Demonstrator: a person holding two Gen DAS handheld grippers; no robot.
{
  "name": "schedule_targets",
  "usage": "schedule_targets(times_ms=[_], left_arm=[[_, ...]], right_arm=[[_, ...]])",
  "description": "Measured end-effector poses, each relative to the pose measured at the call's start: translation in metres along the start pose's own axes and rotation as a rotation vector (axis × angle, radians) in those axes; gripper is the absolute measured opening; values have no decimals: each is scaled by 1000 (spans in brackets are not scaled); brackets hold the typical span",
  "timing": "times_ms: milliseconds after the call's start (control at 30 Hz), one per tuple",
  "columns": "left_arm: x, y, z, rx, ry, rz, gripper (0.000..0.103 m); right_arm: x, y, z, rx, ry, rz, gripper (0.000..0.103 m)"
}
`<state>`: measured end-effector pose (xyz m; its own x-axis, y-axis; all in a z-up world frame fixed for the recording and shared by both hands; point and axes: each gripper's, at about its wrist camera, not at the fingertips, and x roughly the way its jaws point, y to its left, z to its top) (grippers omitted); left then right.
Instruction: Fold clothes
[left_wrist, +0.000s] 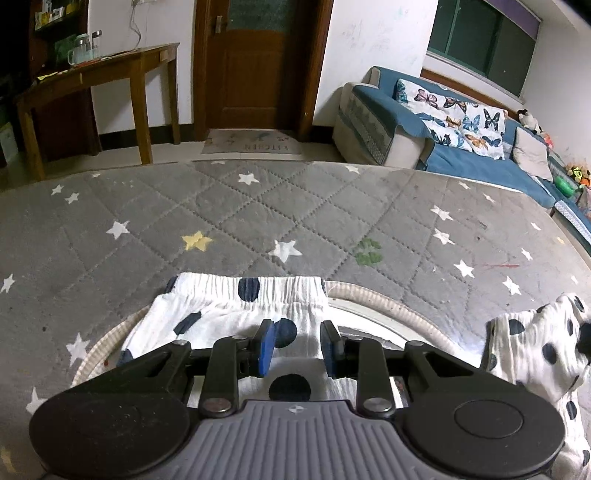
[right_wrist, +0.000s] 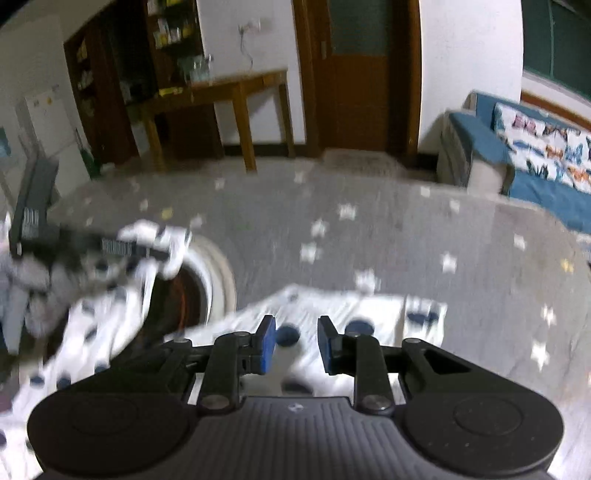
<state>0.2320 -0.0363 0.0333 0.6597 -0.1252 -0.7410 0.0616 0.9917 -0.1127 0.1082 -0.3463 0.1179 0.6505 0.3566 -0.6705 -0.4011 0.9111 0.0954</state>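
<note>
Shorts (left_wrist: 236, 314): lying over a round hoop's rim (left_wrist: 388, 299), waistband farthest.
Left gripper (left_wrist: 297, 349): tilting down, jaws narrow, gripping nothing.
Right gripper (right_wrist: 295, 345): same deal.
Mat (left_wrist: 258, 214): stretching open beyond.

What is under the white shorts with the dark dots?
The shorts lie over a round cream-rimmed mat, which rests on the grey star rug. Only the mat's rim and a pale strip show; the rest is covered.
</note>
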Motion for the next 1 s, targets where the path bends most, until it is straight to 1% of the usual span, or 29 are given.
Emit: schedule_targets(times_ms=[67, 133, 267, 300, 400, 567, 733, 767, 833, 867, 1000], left_arm=[[1, -1, 0, 4, -3, 3, 30], [2, -2, 0, 9, -8, 6, 30], [2, -4, -1, 23, -18, 13, 29], [2, -5, -1, 27, -19, 16, 29], [2, -7, -2, 46, -25, 24, 29], [3, -11, -4, 68, -39, 42, 28], [3, -14, -6, 95, -54, 67, 22], [4, -15, -6, 98, -56, 71, 21], [4, -15, -6, 101, -59, 76, 20], [4, -15, -6, 101, -60, 78, 20], [5, -15, -6, 100, -63, 86, 15]], right_arm=[[11, -8, 11, 15, 8, -7, 24], [29, -15, 18, 20, 40, -15, 24], [58, -17, 18, -12, 111, -20, 25], [62, -17, 16, -18, 128, -16, 26], [67, -14, 10, -58, 164, -6, 29], [68, -4, 5, -136, 195, -19, 28], [70, 9, 8, -195, 203, -37, 20], [71, 10, 9, -207, 204, -40, 14], [71, 12, 10, -225, 197, -53, 10], [70, 13, 11, -234, 192, -62, 6], [65, 14, 18, -241, 136, -92, 4]])
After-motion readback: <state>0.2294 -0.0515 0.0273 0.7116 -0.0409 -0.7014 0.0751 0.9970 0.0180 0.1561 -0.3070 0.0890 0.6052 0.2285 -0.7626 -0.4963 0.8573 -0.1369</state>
